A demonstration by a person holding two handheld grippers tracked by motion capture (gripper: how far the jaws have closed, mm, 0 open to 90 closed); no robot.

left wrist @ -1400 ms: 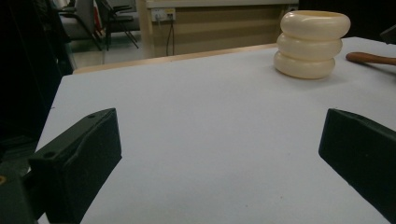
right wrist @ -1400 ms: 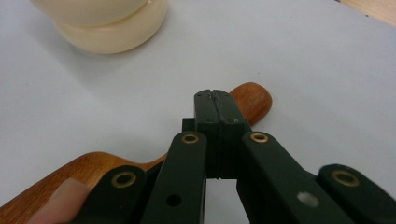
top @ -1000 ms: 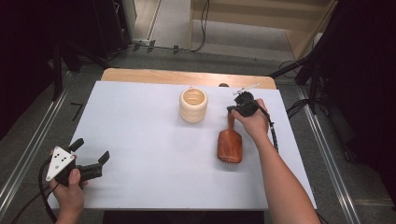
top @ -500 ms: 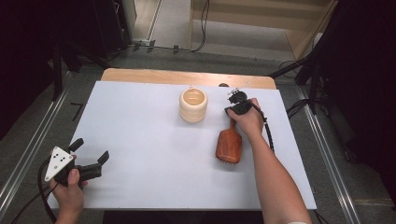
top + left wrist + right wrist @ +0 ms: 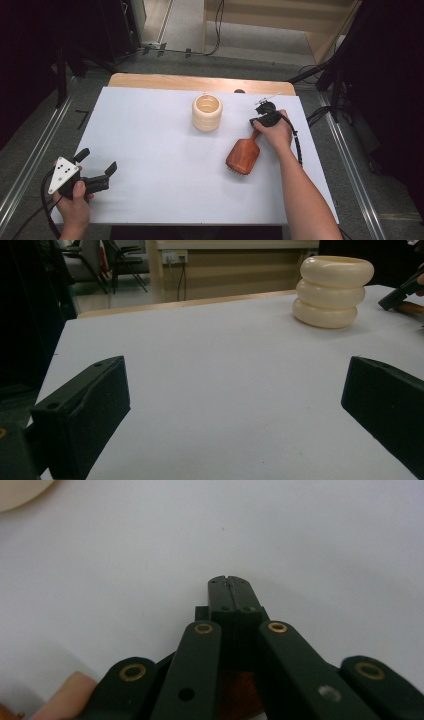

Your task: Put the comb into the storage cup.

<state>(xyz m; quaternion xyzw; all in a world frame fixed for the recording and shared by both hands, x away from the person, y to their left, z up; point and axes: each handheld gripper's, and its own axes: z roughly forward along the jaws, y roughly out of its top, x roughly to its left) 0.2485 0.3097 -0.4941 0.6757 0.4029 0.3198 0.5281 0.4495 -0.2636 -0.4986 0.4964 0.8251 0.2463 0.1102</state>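
Right gripper point(image 5: 259, 120) clamped on brush point(image 5: 243, 155) handle, lifting for the cup point(image 5: 207, 112); left gripper point(image 5: 97, 167) idle, jaws apart.

The left gripper point(image 5: 97, 169) sits at the table's near left corner, held level in the left hand point(image 5: 75, 202), its jaws spread wide. The right forearm reaches up along the right edge; the right hand point(image 5: 275, 134) holds the right gripper point(image 5: 231, 582), jaws pressed together and angled down.
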